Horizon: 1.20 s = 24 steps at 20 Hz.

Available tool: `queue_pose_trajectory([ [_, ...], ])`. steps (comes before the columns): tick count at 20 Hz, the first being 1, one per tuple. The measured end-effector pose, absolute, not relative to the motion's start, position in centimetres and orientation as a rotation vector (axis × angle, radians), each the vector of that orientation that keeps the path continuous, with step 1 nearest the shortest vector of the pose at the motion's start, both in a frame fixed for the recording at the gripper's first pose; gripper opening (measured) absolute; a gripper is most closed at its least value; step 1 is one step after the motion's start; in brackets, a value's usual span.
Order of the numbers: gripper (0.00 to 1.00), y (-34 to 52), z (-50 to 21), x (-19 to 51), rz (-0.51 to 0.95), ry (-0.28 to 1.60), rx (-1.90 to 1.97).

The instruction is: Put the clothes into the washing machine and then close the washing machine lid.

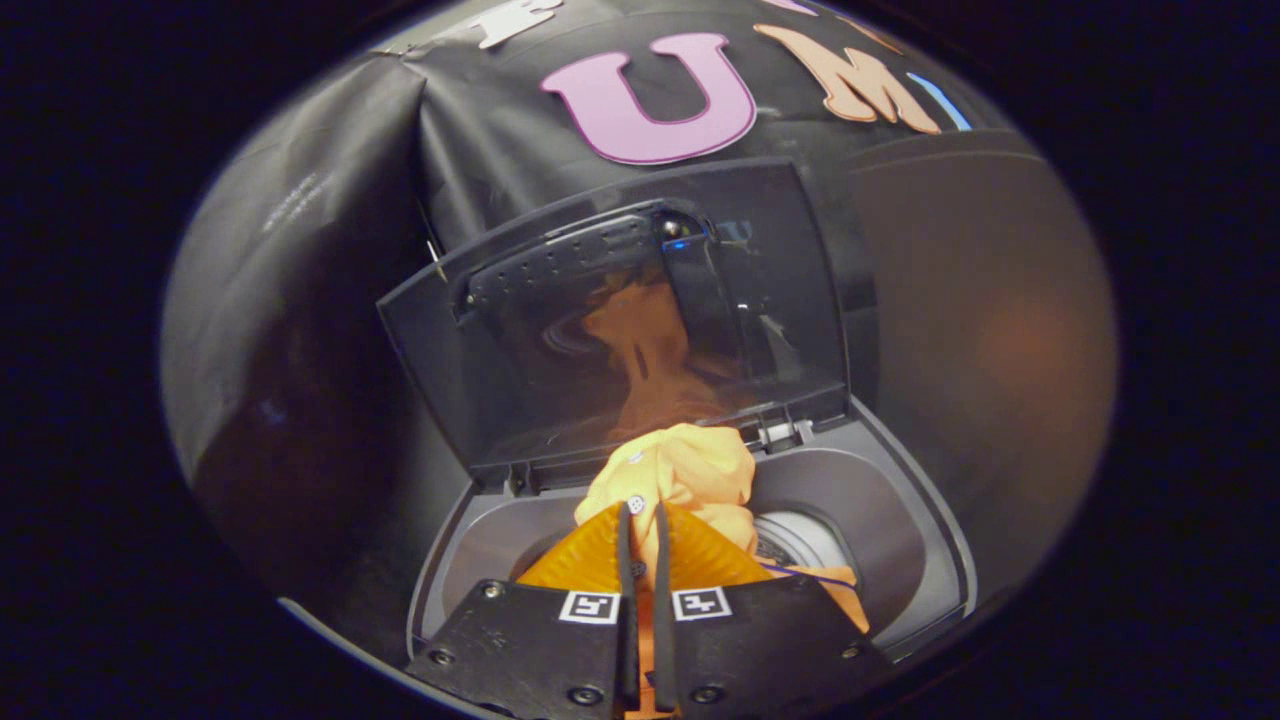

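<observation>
A yellow-orange garment (680, 475) hangs bunched from my gripper (643, 512), whose fingers are shut on it. It hangs over the round drum opening (800, 540) of a grey top-loading washing machine (900, 500). The garment has small white buttons near the fingertips. The machine's dark see-through lid (560, 380) stands open and upright just beyond the garment, mirroring the cloth and the gripper. A thin dark thread trails from the cloth toward the right of the drum.
Black cloth walls close in behind and left of the machine. A dim brownish surface (1000, 330) lies to the right of the lid. The grey rim (950, 570) of the machine rings the drum below the fingers.
</observation>
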<state>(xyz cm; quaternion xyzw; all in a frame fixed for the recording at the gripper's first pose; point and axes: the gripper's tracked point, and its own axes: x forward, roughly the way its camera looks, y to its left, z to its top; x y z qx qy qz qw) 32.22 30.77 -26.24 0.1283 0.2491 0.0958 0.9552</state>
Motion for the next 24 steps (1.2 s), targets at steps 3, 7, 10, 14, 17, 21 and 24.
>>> queue_pose_trajectory([
  [3,0.08,30.5,-27.7,32.5,0.172,0.518,0.255],
  [7,0.42,30.0,-29.0,32.7,0.138,0.547,0.283],
  [10,0.74,29.4,-29.2,32.6,0.115,0.567,0.286],
  [14,0.96,29.1,-28.5,32.6,0.119,0.569,0.271],
  [17,0.97,28.7,-27.2,33.1,0.108,0.558,0.239],
  [21,0.98,28.5,-23.5,34.2,0.109,0.544,0.173],
  [24,0.98,28.2,-19.5,35.6,0.107,0.483,0.119],
])
